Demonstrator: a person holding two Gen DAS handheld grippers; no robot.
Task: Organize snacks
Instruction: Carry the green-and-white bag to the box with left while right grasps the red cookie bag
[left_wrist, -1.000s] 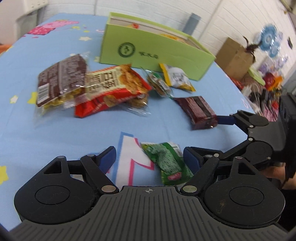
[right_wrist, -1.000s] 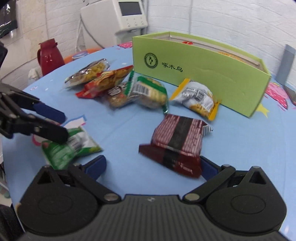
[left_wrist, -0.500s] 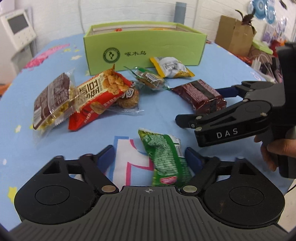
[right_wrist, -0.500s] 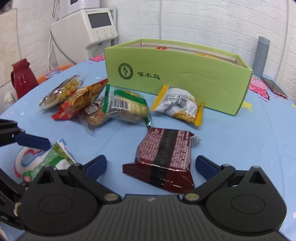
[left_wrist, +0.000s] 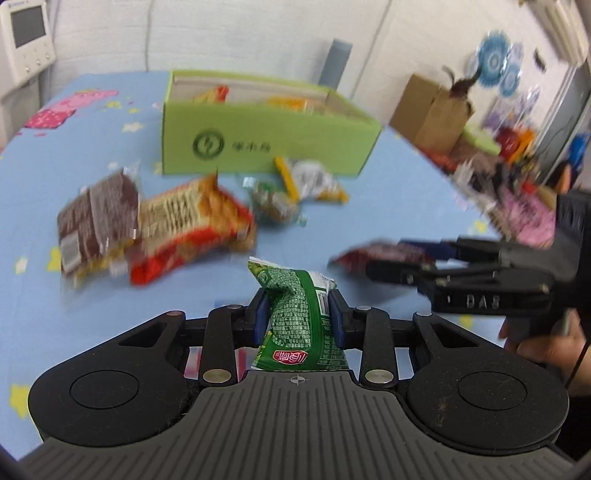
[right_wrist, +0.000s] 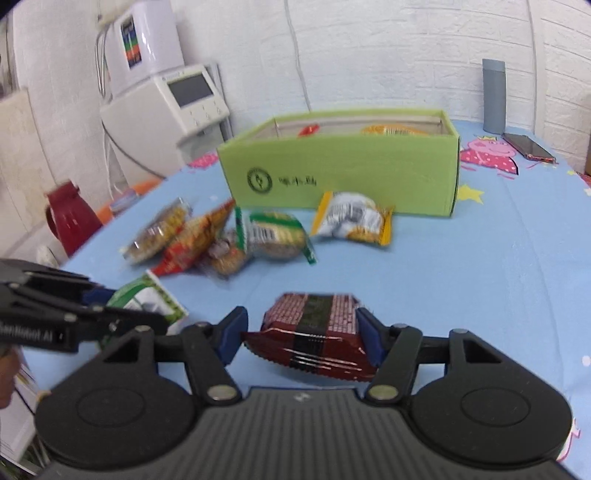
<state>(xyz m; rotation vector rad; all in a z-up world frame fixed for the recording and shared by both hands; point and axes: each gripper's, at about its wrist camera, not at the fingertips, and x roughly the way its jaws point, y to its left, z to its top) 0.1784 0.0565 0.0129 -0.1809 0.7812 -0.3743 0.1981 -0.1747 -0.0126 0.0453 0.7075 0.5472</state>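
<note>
Both jaws have just snapped closed, the left tool (left_wrist: 297, 319) now clamped on the green packet (left_wrist: 295, 317) and the right tool (right_wrist: 301, 334) on the dark red packet (right_wrist: 314, 328), both off the table (right_wrist: 480, 277), ready for the green box (right_wrist: 343, 173).

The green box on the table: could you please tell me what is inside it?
Over the green box's front wall, a red packet and an orange-yellow packet show. The wall hides their lower parts and the floor of the box.
</note>
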